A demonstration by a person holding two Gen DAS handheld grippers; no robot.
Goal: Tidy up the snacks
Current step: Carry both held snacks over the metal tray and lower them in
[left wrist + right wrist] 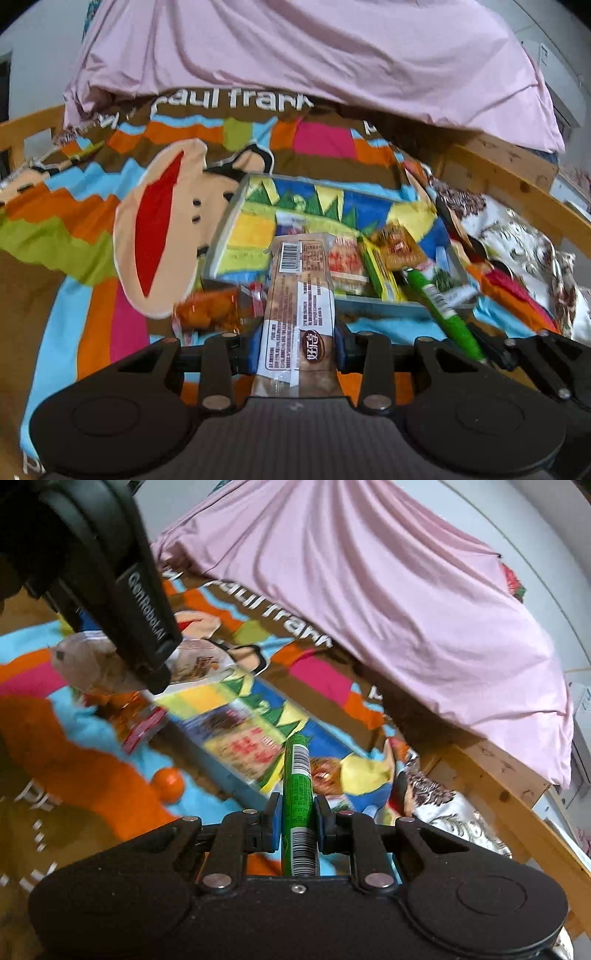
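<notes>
My left gripper (pixel 299 350) is shut on a clear-wrapped brown bread packet (pixel 299 306) with a white label, held above the near edge of a colourful shallow box (pixel 229 221). Several snack packets lie in that box. My right gripper (pixel 297 823) is shut on a thin green stick packet (pixel 297 786), which points over the box (pixel 221 779). In the left wrist view the green stick (pixel 439 306) slants in from the right. A finger (pixel 144 627) of the left gripper crosses the upper left of the right wrist view, with the bread packet (pixel 88 661) under it.
An orange snack packet (pixel 210 310) lies on the cartoon bedsheet (pixel 92 240) by the box. An orange fruit (pixel 168 784) sits on the sheet. A pink duvet (pixel 295 48) is bunched behind. The wooden bed frame (pixel 491 786) and a patterned cloth (pixel 524 243) are at the right.
</notes>
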